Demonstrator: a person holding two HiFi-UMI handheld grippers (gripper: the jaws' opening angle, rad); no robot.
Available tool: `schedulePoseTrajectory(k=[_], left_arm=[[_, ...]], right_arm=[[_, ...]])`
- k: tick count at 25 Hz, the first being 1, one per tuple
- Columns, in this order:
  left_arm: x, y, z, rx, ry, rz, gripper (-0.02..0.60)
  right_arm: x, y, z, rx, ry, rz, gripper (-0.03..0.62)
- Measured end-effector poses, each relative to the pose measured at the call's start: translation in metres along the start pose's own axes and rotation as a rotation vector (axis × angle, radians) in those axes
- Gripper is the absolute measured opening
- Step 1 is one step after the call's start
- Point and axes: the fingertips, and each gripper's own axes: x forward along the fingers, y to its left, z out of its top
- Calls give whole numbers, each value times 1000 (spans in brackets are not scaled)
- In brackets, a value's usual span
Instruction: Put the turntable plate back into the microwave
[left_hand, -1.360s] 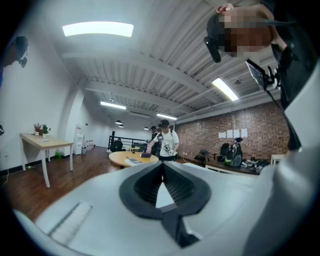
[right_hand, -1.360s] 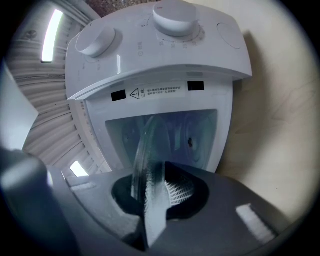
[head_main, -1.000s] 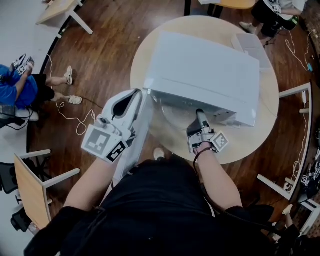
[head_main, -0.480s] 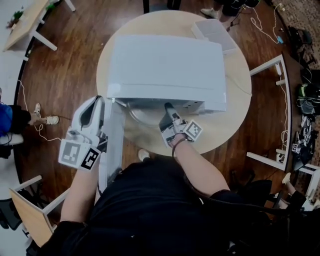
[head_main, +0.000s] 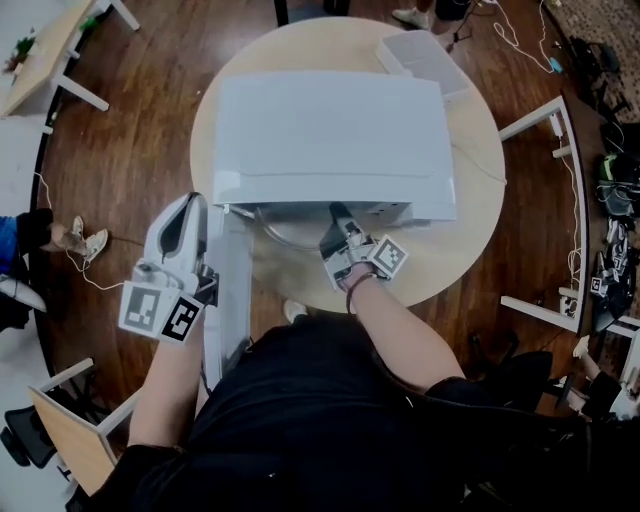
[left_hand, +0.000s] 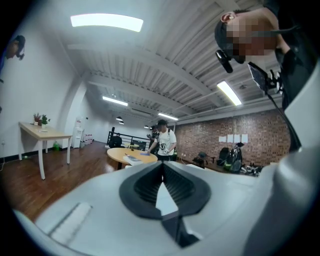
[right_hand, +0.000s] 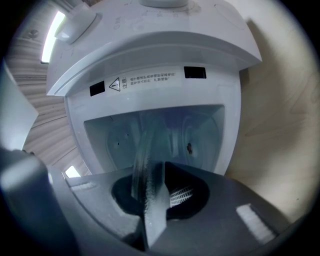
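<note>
White microwave (head_main: 330, 135) sits mid-surface on a round pale wood surface (head_main: 470, 200). Its door (head_main: 232, 300) is swung wide open on the microwave's left side, toward the person.

Right claw (head_main: 340, 225) is at the microwave's open front, pinching the near rim of the glass turntable plate (head_main: 283, 233). In the right gripper view the claw (right_hand: 150, 195) is nearly pressed together w/ the plate rim (right_hand: 145, 150) clamped btwn the pads. The plate runs from there, edge-on, into the cavity (right_hand: 200, 130). From the head view the plate lies roughly flat, part of it sticking out past the microwave's front edge over the surface, the rest inside under the top. Can't tell if it touches the cavity floor. A warning label (right_hand: 145, 80) sits on the microwave's frame beside the opening.

Left claw (head_main: 190, 205) is just beside the outer face of the open door, off the microwave's left front corner; contact w/ the door can't be made out. In the left gripper view its claw (left_hand: 162, 167) is pressed together at the tips w/ nothing held, aimed away from the microwave into the room. A person in a white T-shirt (left_hand: 164, 142) stands there by a far round table (left_hand: 127, 154).

Clear plastic container (head_main: 420, 60) rests on the surface behind the microwave's right rear corner, near it.
</note>
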Motion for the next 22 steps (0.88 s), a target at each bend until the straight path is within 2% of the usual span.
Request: schedulePoseTrajectory(k=[22], left_arm=[[-5,-9,15,45,-5,5,3]], right_arm=[[20,2,6,-34,-8,26,37]])
